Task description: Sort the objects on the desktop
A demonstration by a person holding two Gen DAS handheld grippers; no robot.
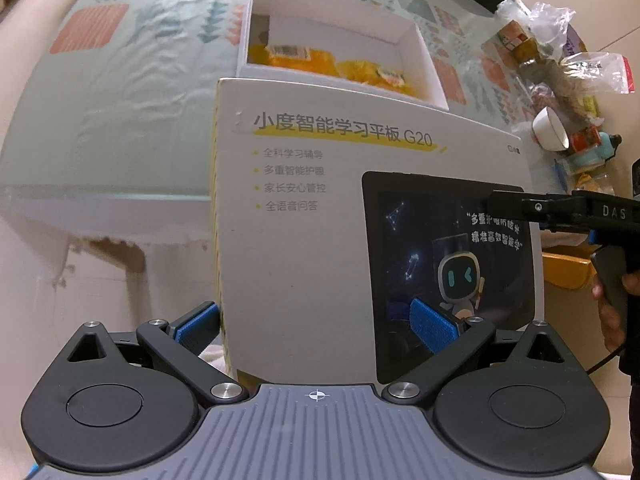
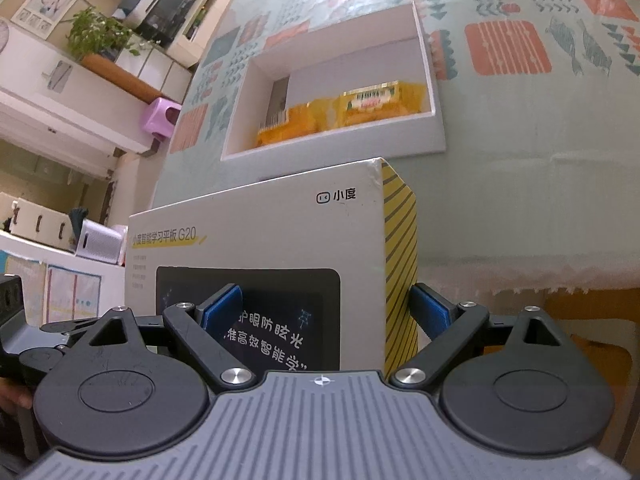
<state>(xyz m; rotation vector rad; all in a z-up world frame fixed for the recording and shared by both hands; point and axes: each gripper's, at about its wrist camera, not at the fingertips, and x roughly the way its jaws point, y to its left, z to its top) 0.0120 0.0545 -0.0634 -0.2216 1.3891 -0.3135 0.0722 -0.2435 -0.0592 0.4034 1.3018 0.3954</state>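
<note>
A white tablet-box lid with a printed tablet picture is held up between both grippers. My left gripper is shut on its left edge, blue pads pressing it. My right gripper is shut on its right, yellow-striped edge; it also shows in the left wrist view. Beyond the lid, the open white box base sits on the table holding yellow snack packets.
The patterned tablecloth covers the table. A clutter of plastic bags, jars and a white bowl lies at the right in the left wrist view. A purple stool and cabinets stand left of the table.
</note>
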